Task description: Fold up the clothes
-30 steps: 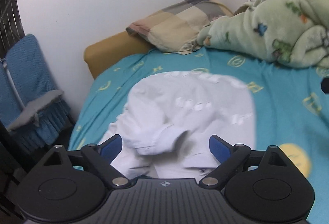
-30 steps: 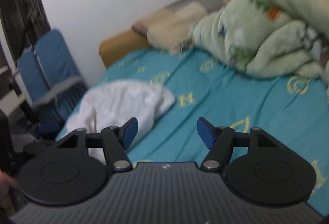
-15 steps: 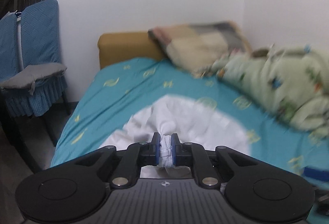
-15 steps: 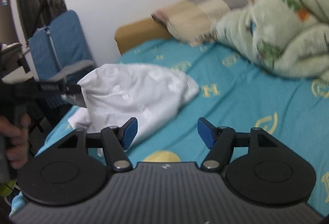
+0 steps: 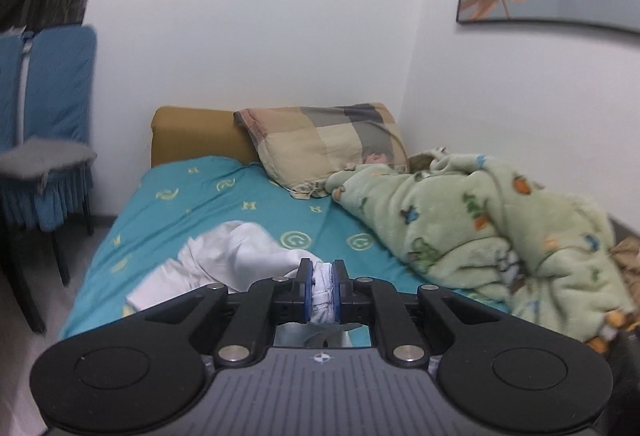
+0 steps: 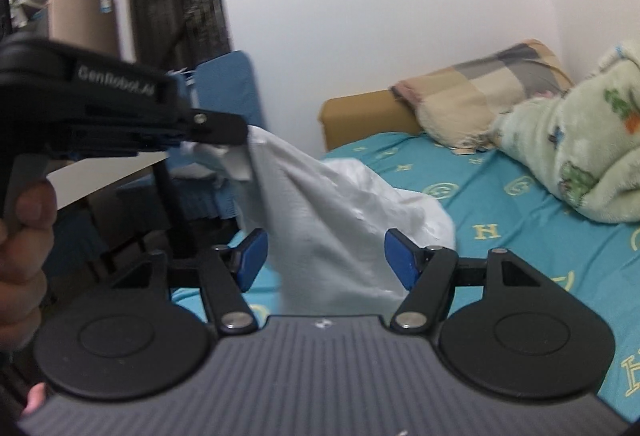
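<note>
garment (image 6: pixel 332 220) lifted higher off bed (image 6: pixel 520 211) | left tongs (image 5: pixel 320 290) clamped on its edge | right tongs (image 6: pixel 326 256) apart, beneath

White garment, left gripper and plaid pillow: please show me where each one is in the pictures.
white garment (image 6: pixel 340 220), right wrist view, on its hanging middle.
left gripper (image 5: pixel 320 286), left wrist view, between its fingertips, shut on cloth.
plaid pillow (image 5: pixel 324 143), left wrist view, on its front face.

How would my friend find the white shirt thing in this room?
Look at the bed with the teal sheet. Near its foot, the white garment hangs from the left gripper. It is plain white, unlike the green animal blanket and checked pillow.
</note>
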`<action>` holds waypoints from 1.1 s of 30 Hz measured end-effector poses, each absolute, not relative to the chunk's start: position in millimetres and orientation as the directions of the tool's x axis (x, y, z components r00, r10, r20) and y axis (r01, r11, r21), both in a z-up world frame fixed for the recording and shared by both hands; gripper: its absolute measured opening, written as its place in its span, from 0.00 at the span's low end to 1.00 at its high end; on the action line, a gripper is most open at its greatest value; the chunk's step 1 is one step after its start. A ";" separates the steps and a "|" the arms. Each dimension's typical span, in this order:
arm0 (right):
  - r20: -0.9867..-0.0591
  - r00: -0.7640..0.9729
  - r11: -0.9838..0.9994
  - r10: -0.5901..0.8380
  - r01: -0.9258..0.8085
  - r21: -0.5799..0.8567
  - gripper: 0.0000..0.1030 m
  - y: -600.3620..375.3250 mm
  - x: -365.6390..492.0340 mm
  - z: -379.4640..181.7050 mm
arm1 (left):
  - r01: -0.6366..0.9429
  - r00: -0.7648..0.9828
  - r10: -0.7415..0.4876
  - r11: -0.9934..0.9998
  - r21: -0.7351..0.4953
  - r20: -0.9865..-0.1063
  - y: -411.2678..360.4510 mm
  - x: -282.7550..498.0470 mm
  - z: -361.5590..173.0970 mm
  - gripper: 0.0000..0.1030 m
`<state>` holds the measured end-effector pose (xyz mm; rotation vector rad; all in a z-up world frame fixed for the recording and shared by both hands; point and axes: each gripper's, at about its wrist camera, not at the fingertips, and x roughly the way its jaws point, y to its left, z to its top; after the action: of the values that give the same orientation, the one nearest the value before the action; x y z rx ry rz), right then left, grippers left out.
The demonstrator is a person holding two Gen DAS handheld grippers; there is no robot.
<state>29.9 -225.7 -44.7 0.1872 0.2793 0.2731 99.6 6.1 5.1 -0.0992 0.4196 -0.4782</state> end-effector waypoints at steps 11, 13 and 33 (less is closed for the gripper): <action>-0.356 0.923 0.956 0.144 -0.037 0.292 0.67 -240.0 46.4 -63.3 | 0.368 0.813 -0.453 0.887 -0.278 -0.366 39.9 87.7 -2.6 0.10; -0.382 0.914 0.934 0.133 0.014 0.357 0.69 -256.0 46.3 -65.5 | 0.366 0.800 -0.460 0.883 -0.294 -0.385 39.4 97.6 -8.5 0.10; -0.141 0.920 0.927 -0.366 0.374 0.033 0.76 -257.9 -1.8 -30.8 | 0.286 0.738 -0.479 0.860 -0.423 -0.475 64.7 104.1 -21.3 0.10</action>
<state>-1.8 -257.9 -30.8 0.0594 0.1336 -0.3809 104.1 64.7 -21.3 -0.3354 0.6084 -0.4284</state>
